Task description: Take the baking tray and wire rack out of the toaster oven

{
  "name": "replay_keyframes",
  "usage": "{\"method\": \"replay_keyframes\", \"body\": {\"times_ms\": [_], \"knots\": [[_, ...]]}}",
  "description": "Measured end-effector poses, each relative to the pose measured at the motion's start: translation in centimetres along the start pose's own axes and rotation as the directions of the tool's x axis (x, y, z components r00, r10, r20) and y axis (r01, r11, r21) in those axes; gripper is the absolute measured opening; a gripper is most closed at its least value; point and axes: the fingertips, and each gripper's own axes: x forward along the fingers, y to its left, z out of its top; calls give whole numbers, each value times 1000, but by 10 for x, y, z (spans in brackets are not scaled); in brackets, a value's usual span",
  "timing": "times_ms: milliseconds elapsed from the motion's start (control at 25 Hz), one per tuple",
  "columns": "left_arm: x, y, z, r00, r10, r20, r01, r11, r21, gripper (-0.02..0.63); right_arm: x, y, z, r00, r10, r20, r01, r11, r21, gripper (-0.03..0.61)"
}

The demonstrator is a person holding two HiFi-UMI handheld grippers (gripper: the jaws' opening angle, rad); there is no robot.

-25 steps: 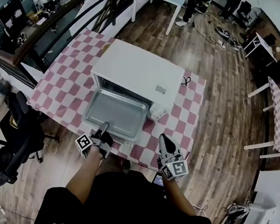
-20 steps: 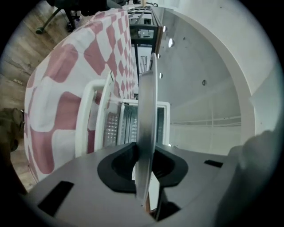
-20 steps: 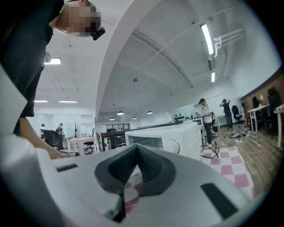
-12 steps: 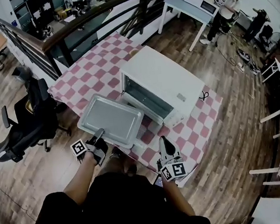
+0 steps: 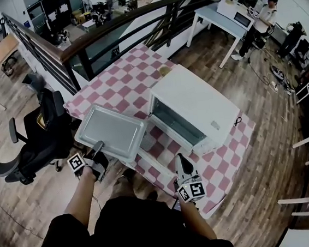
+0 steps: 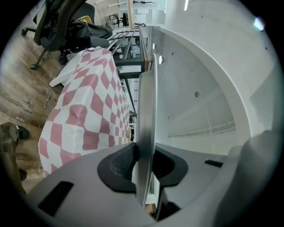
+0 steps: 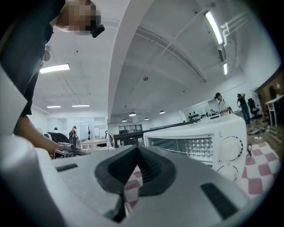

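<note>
Left gripper (image 5: 97, 150) jaws are clamping the tray (image 5: 112, 129) centre-left, near a chair (image 5: 40, 139); right gripper (image 5: 181, 162) jaws are resting together below the oven (image 5: 199, 105).

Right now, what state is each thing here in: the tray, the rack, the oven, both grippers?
baking tray: out of the oven, held roughly level by its near rim.
toaster oven: door open, standing on the checked table.
wire rack: not made out in any view.
left gripper: shut on the baking tray's rim.
right gripper: shut, nothing between its jaws.
</note>
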Motion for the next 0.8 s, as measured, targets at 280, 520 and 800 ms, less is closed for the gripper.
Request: {"method": "replay_keyframes", "body": {"times_ms": [280,520,800], "knots": [[47,13,98,999,46,6,-46,999,17,69,60,8,3,998,-57,-14,57,998,-1,3],[112,24,149,997,71,-34,-71,997,0,69,89,5,6,986,-163,-35,162,987,-8,3],[220,53,165,985,102,-138,-103,995,0,69,114,-10,4,950,-310,-41,309,951,-16,3]]}}
